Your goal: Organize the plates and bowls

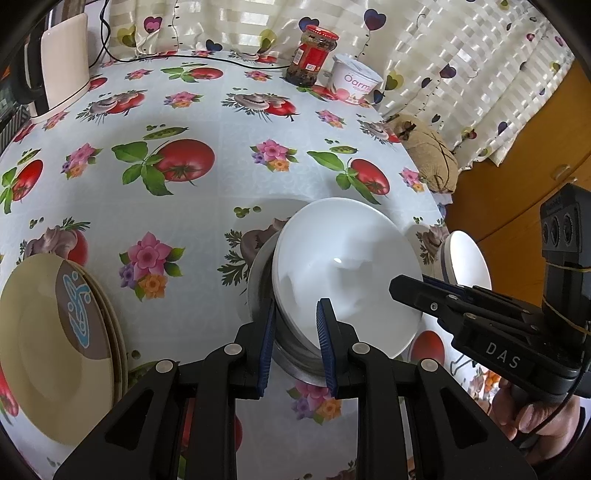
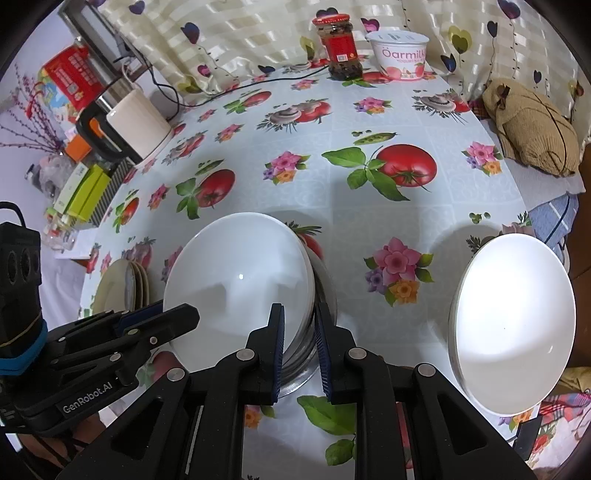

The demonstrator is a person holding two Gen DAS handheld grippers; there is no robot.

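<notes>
At table rear: Oarmilk tub (image 2: 400, 55); both grippers (image 1: 295, 332) (image 2: 299, 341) pinching stacked bowls' (image 2: 236, 280) rims.

I'm looking at a home dining corner: the surface wears a tablecloth (image 2: 369, 118) printed with tomatoes and flowers, heart-patterned curtains (image 2: 258, 33) hang behind it, and a sauce jar (image 2: 338, 48), a yogurt tub (image 2: 400, 55) and an electric kettle (image 2: 129, 122) stand along its far edge.
</notes>
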